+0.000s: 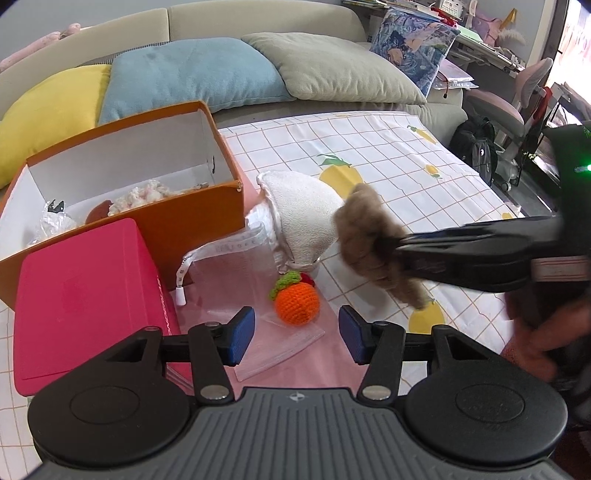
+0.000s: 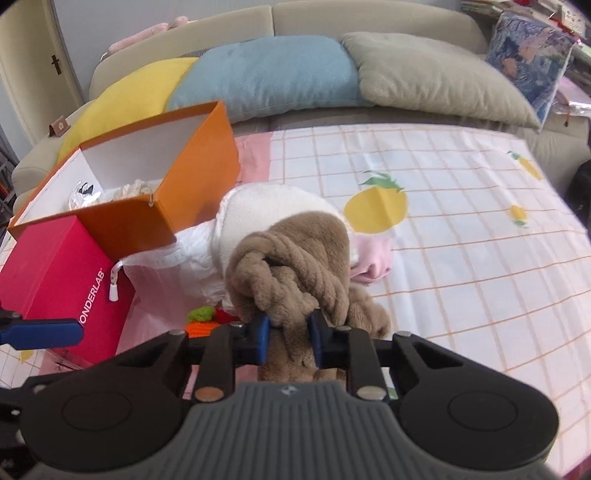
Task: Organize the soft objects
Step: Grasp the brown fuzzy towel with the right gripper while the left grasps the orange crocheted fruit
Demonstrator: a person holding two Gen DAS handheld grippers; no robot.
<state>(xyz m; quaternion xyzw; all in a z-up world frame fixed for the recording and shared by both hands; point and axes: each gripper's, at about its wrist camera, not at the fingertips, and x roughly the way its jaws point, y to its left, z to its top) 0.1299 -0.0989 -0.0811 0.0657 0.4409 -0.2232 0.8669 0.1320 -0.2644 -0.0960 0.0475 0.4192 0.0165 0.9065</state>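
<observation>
Right wrist view, nearest first: the right gripper [image 2: 289,338] is pinching a brown plush toy [image 2: 295,258] between its blue pads [image 2: 263,339], gripping a twisted, rope-like fold so the rest of the plush hangs forward and down. Judging by that hold, the toy is lifted clear of the cloth, probably on its way to the orange box [image 2: 159,206]. In the left wrist view the left gripper [image 1: 296,334] is spread wide and holds nothing, low over the pink part of the fruit-print sheet [image 1: 406,166]; it looks ready for the next soft piece. Just ahead of it lies a crocheted orange [image 1: 296,304] on a clear zip pouch [image 1: 240,273], with a white fleece item [image 1: 299,218] behind, leaning near the box's corner. A pink box [image 1: 85,299] sits closed in front of the orange box on the left; its lid and the box's near wall stand between the plush and the opening, so the toy likely has to go up and over. Inside the orange box sit a cream woolly piece [image 1: 140,195] and a crinkled foil bag [image 1: 55,221]. Beyond are 3 cushions, yellow [image 1: 48,110], blue [image 1: 192,77] and grey-green [image 1: 340,70], against a sofa back [image 1: 258,18].
</observation>
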